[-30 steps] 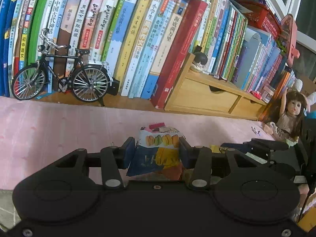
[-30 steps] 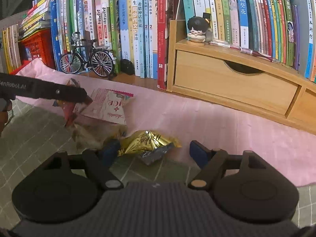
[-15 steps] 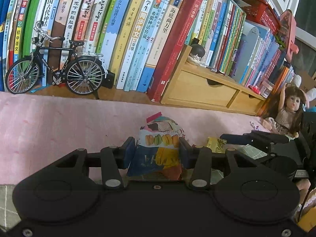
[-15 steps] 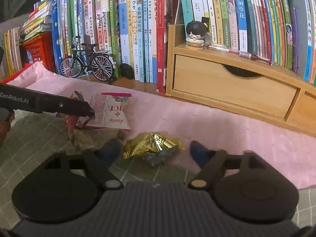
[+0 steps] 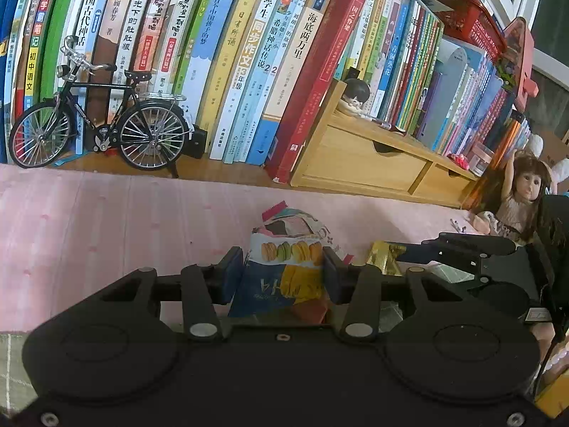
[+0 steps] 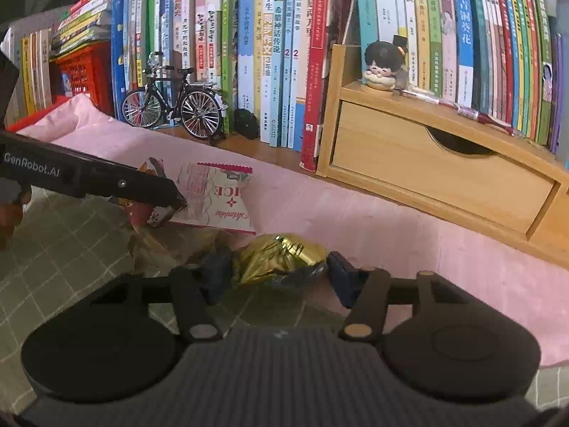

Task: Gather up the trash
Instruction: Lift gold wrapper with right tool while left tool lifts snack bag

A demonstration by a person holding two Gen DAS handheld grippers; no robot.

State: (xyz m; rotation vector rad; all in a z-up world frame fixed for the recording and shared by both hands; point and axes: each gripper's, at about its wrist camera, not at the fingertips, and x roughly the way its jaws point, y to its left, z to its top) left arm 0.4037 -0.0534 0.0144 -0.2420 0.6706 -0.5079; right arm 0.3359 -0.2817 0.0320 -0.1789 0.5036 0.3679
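Pointing forward and tilted downward over the worktop, the left gripper [image 5: 283, 273] is held with its fingers [image 5: 233, 273] closed on a bunch of snack wrappers [image 5: 288, 253]; a macaron-printed packet is seen at the front of the bunch, pressed by both blue pads. From the right wrist view the same gripper is seen side-on as a long black bar reaching in from the left, its tip against a pink-and-white wrapper [image 6: 217, 199] that lies on the pink cloth [image 6: 355, 220].

A similar downward tilt is shown by the right gripper [image 6: 279, 272]. Its fingers [image 6: 343, 275] are closing around a crumpled gold foil wrapper [image 6: 281, 258], which lies between the pads at the edge of the pink cloth, beside the grey checked mat [image 6: 64, 249]. Contact of the pads with the foil appears to have been made on both sides, though the left pad is blurred. In the left wrist view the gold wrapper is seen just beside the right gripper's tip.

Behind the cloth, a wooden drawer unit [image 6: 441, 163] is set against a row of upright books [image 5: 249, 57]; its drawers are shut and their contents cannot be told. On its top a small figurine [image 6: 382, 67] and a pen are placed. A model bicycle [image 5: 99, 124] stands before the books, a red basket [image 6: 83, 71] with books stacked on it is seen at the far left, and a doll [image 5: 519, 195] is propped at the right end.
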